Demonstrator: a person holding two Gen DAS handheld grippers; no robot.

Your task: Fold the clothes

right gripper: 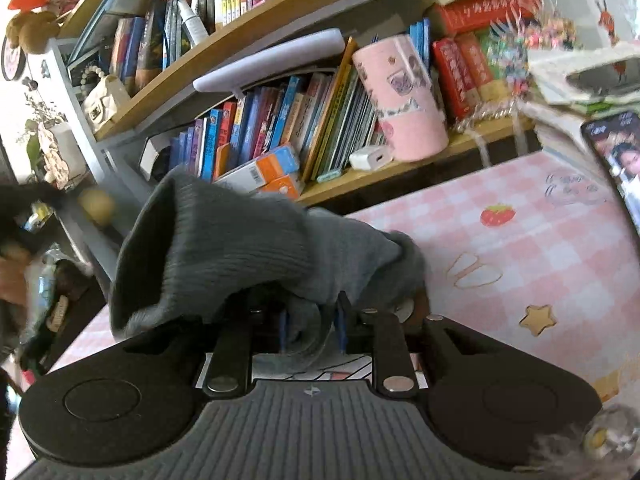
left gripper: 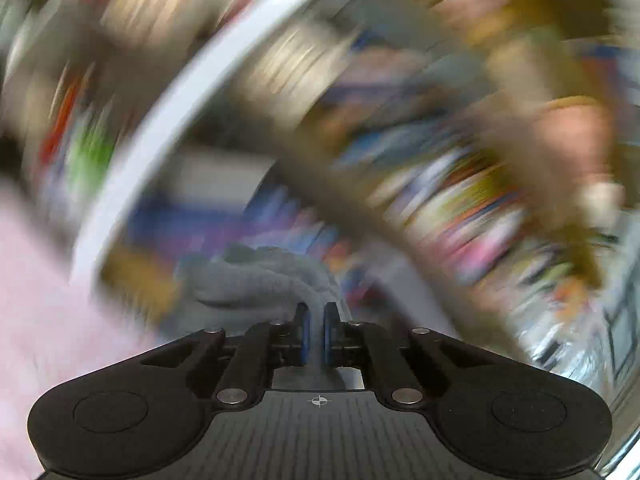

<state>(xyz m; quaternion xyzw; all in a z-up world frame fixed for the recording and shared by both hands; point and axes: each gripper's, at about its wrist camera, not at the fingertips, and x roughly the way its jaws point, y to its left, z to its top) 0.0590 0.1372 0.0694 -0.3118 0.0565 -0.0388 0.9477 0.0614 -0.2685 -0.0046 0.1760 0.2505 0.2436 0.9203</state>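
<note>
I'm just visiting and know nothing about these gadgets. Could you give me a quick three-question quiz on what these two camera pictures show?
1. True or false: the right hand-held gripper is shut on a grey knitted garment.
2. What pattern covers the table? A) blue stripes B) pink checks C) plain white
3. Fill in: the left wrist view is heavily ____, though grey fabric shows between the left hand-held gripper fingers.

Key: 1 true; 2 B; 3 blurred.
</note>
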